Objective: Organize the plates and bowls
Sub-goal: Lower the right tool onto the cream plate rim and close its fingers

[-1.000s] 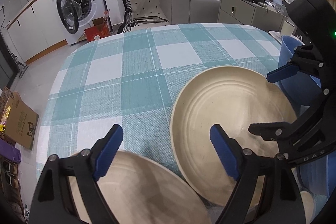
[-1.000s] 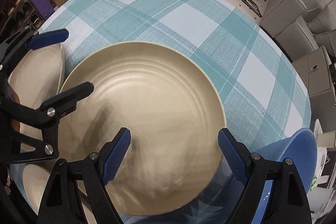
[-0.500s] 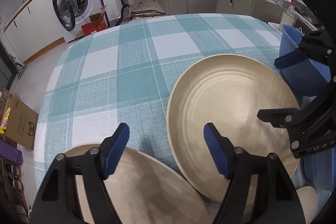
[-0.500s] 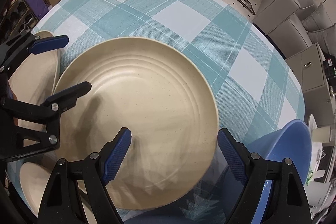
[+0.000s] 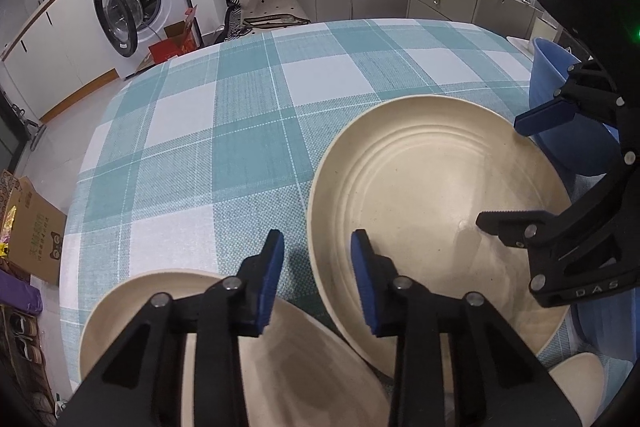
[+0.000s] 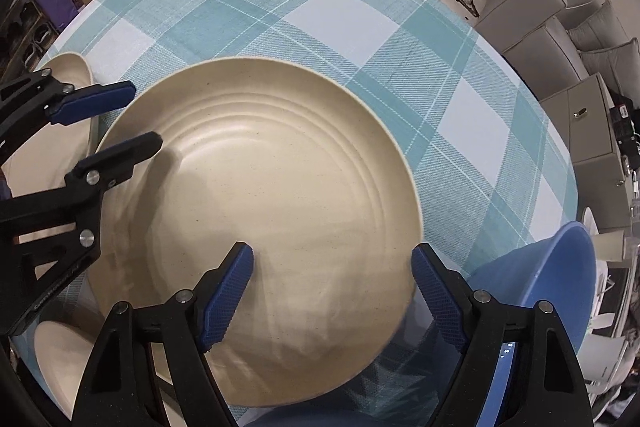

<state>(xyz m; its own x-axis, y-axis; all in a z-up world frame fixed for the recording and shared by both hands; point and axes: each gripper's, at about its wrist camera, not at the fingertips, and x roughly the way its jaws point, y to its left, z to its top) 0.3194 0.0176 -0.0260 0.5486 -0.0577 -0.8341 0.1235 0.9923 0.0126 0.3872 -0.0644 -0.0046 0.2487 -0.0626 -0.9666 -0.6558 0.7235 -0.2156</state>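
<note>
Over the checked table point(image 5: 248, 131) we close our left gripper point(image 5: 318, 279) around the big plate's point(image 5: 432, 211) rim (pads not yet pressing), apparently to lift it; our right gripper point(image 6: 332, 291) hangs wide, empty.

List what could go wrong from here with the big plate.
1. The left tongs are closing across the large plate rim; a thin edge bite may slip.
2. That plate's near edge seems to overlap the smaller plate, which could get dragged.
3. The blue bowl sits close beside the right tongs and could be knocked.

Checked tablecloth point(image 5: 248, 131) — cream plates point(image 6: 280, 219), blue basin point(image 6: 560, 267)
</note>
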